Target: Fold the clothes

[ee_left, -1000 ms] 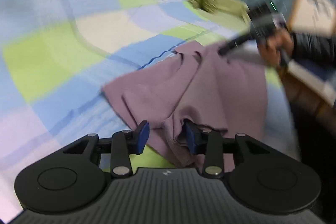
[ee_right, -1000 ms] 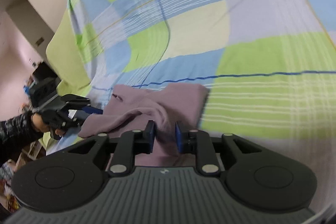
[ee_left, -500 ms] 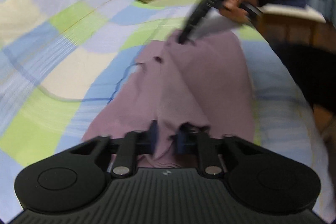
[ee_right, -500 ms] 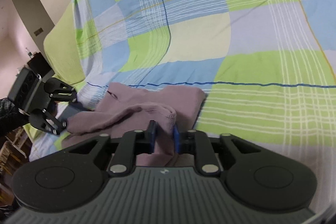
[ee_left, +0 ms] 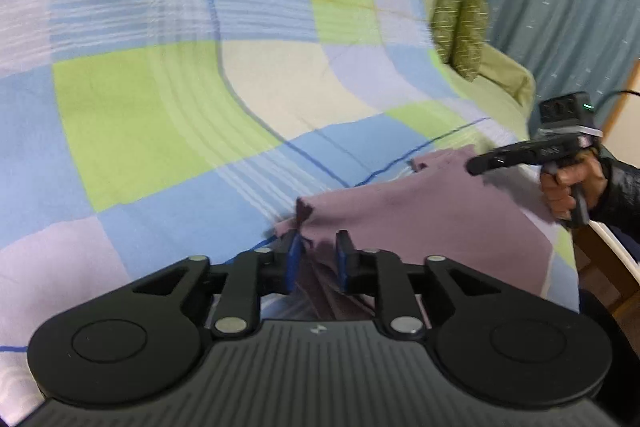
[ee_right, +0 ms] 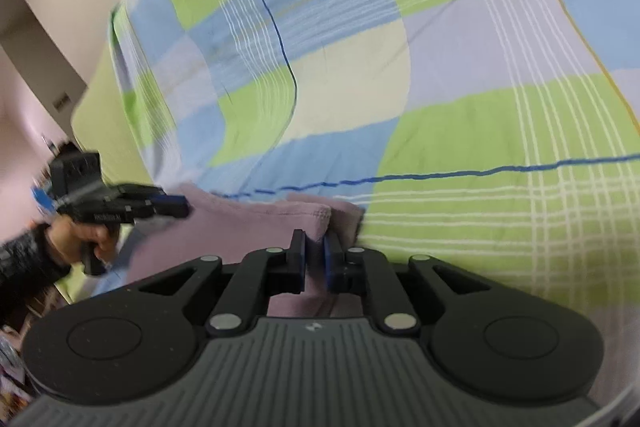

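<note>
Open bedspread (ee_left: 168,115) beyond; cushions (ee_left: 460,27) block the far edge.

Your left gripper (ee_left: 316,259) and right gripper (ee_right: 315,257) are matte black with a ribbed grey deck, 2 blue-padded fingers (ee_left: 294,261), 2 round silver pins each, and your sleeve (ee_left: 618,193) at right is dark and ribbed.

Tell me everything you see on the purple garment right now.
The purple garment looks like soft knit cloth, lying partly folded and mostly flat on the checked bedspread. The right tool pinches a stitched folded edge. The left tool has just been opening; a bunched corner sits between its pads, apparently loose.
</note>
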Tool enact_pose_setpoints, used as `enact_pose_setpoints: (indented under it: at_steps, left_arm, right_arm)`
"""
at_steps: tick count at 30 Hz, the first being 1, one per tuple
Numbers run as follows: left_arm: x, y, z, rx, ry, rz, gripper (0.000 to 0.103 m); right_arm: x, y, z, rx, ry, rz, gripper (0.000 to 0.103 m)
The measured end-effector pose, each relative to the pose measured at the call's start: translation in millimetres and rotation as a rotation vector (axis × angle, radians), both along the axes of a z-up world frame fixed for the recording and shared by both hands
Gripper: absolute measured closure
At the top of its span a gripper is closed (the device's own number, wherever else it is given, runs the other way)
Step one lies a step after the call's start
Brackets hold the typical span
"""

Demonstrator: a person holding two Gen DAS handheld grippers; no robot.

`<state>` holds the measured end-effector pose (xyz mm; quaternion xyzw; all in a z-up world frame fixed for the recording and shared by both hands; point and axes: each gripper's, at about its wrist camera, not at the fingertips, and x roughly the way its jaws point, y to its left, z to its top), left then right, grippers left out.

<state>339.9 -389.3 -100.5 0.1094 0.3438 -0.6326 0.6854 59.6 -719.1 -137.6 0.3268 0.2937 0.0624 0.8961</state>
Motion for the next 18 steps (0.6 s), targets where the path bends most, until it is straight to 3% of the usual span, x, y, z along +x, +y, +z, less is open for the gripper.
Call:
enact_pose_setpoints:
  at_steps: [5, 13, 18]
  left_arm:
    - [4.5, -11.2, -1.7, -0.006, 0.042, 0.026, 0.074]
    - [11.7, -26.3, -10.5, 0.035, -0.023, 0.094, 0.080]
    - [10.7, -20.9, -10.8, 0.046, -0.054, 0.124, 0.081]
  right_arm:
    - [2.4, -2.3, -2.7, 0.021, 0.000, -0.025, 0.094]
    - [12.7, 5.3, 3.0, -0.085, 0.032, -0.049, 0.099]
    - [8.2, 0.7, 1.1, -0.044, 0.018, -0.080, 0.099]
